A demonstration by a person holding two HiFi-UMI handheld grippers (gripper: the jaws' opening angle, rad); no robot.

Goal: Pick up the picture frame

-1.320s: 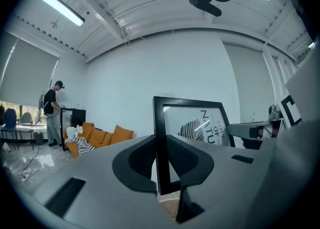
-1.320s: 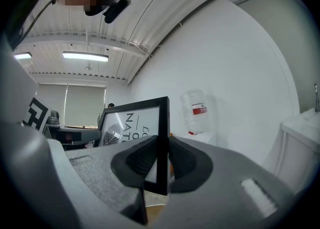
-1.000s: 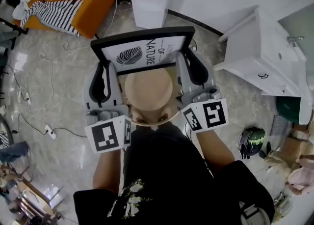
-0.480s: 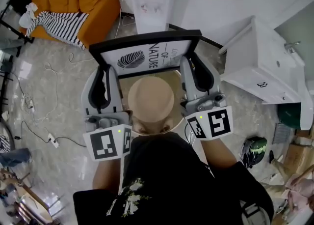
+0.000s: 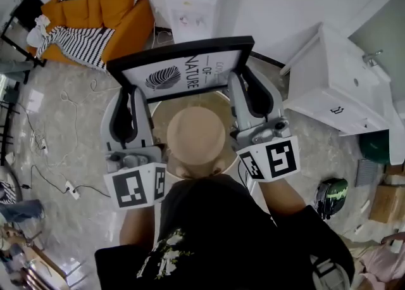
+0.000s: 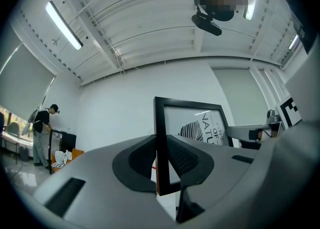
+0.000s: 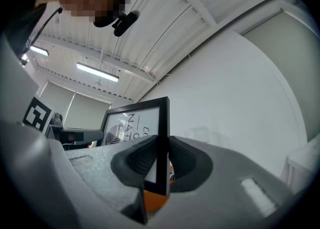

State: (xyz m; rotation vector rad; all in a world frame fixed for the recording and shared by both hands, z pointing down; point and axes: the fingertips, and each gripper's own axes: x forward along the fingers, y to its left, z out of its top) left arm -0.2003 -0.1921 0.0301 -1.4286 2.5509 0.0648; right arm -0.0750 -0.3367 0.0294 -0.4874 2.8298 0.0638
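The picture frame (image 5: 183, 70) hung crosswise ahead of me, above the floor (image 5: 76, 130). Its left edge was clamped in my left tongs (image 5: 128, 95) and its right edge in my right tongs (image 5: 242, 83). A round top (image 5: 196, 135) lay below, between them and nearer me. A sofa (image 5: 95, 16) stood far left and a cabinet (image 5: 342, 86) to the right.
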